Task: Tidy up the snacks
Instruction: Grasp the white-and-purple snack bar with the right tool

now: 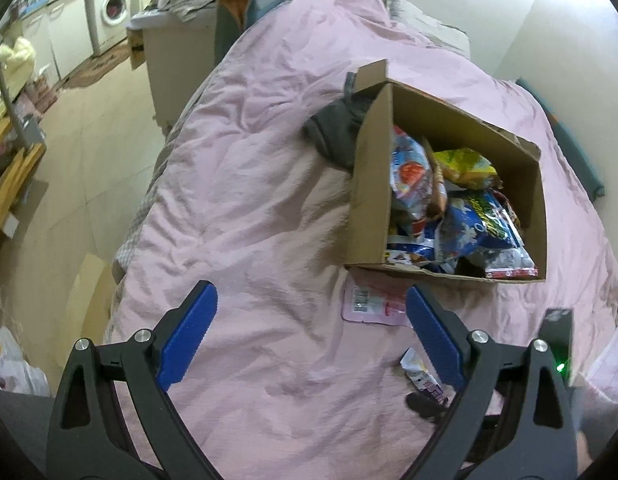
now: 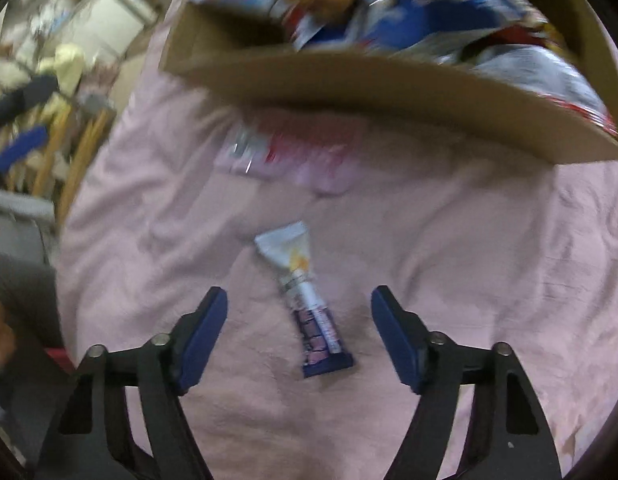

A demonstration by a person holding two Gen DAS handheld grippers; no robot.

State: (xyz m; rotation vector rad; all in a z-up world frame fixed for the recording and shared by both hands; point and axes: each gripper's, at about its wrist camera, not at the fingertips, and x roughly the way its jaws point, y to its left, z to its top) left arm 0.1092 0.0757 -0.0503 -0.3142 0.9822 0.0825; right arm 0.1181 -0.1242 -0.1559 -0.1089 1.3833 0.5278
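Between the right tool's [image 2: 299, 304] spread fingers, a snack bar [image 2: 309, 312]; left tool [image 1: 311, 300] likewise open.

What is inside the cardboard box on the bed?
The cardboard box holds a heap of snack bags: blue ones, a yellow one, a red-edged one. Whatever lies beneath them is covered.

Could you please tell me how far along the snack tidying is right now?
Most packets already sit in the cardboard box. Neither open gripper holds anything; the right gripper straddles a small snack bar on the bedspread. A pink packet also remains outside.
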